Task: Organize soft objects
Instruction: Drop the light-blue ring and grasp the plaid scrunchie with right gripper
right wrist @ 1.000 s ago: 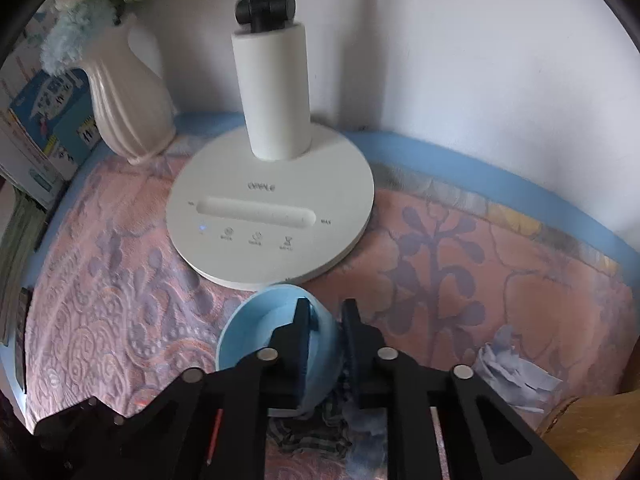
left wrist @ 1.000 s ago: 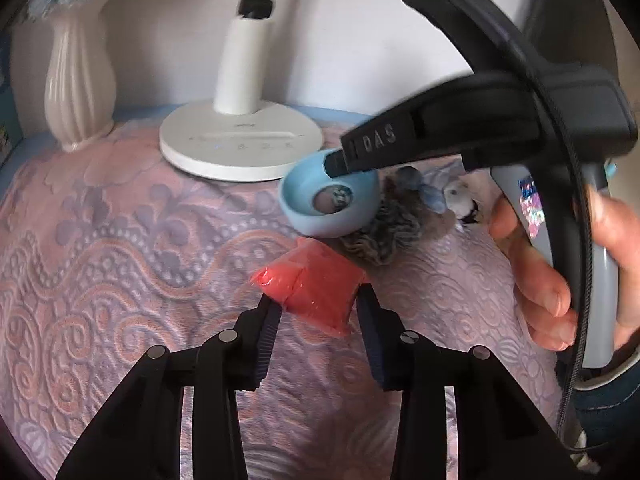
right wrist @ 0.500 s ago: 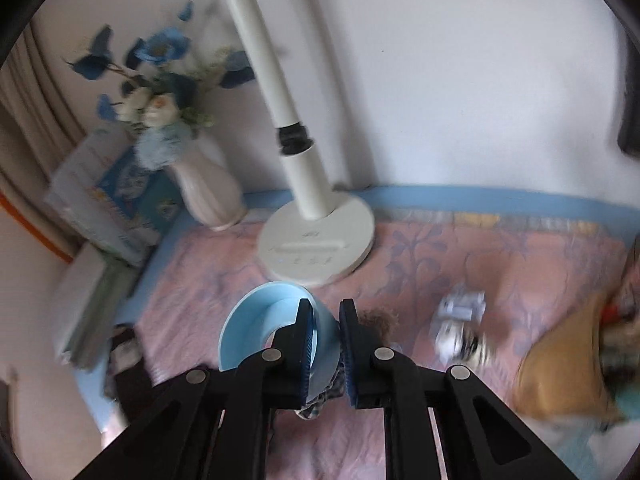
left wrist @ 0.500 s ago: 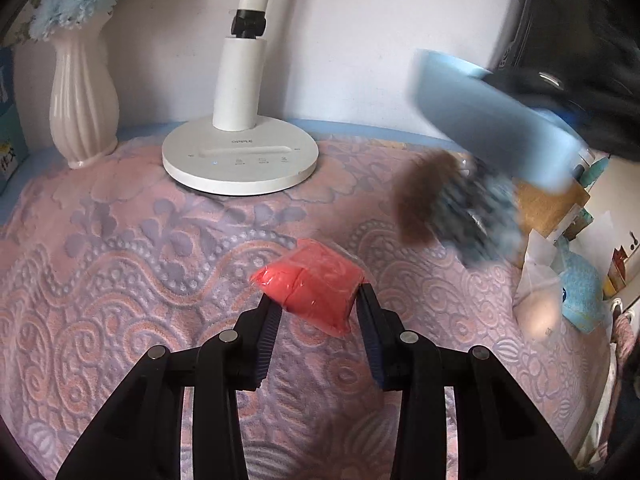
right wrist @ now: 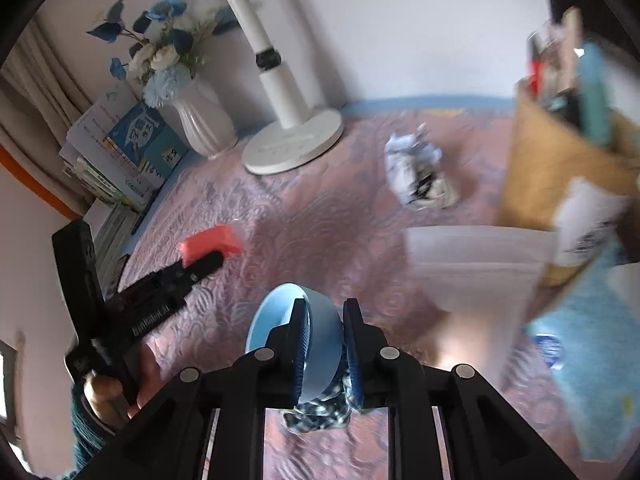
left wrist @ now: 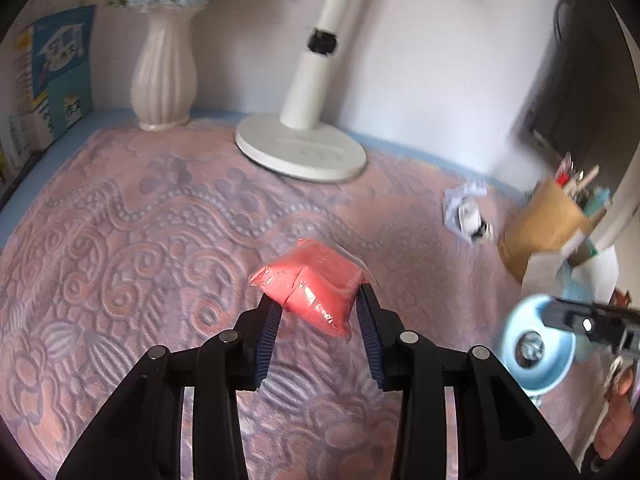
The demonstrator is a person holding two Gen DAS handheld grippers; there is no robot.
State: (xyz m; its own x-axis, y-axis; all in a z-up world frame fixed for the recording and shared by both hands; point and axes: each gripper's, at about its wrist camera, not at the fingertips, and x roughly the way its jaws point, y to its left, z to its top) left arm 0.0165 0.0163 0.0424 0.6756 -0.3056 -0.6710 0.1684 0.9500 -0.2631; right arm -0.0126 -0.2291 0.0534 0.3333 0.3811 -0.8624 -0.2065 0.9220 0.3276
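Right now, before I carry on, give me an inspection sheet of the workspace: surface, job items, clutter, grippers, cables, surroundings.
Surface: pink patterned embossed cloth, lying flat.
Job's things: red soft packet in clear wrap; light blue round bowl with dark patterned fabric hanging beside it.
Clutter: crumpled white paper wad; brown paper holder of pens; white lamp base.
Grippers: left gripper shut on the packet; right gripper clamps the bowl's wall, its jaws having just opened slightly.
Cables: nothing seen.
Surroundings: white ribbed vase with blue flowers, stacked books, white wall.
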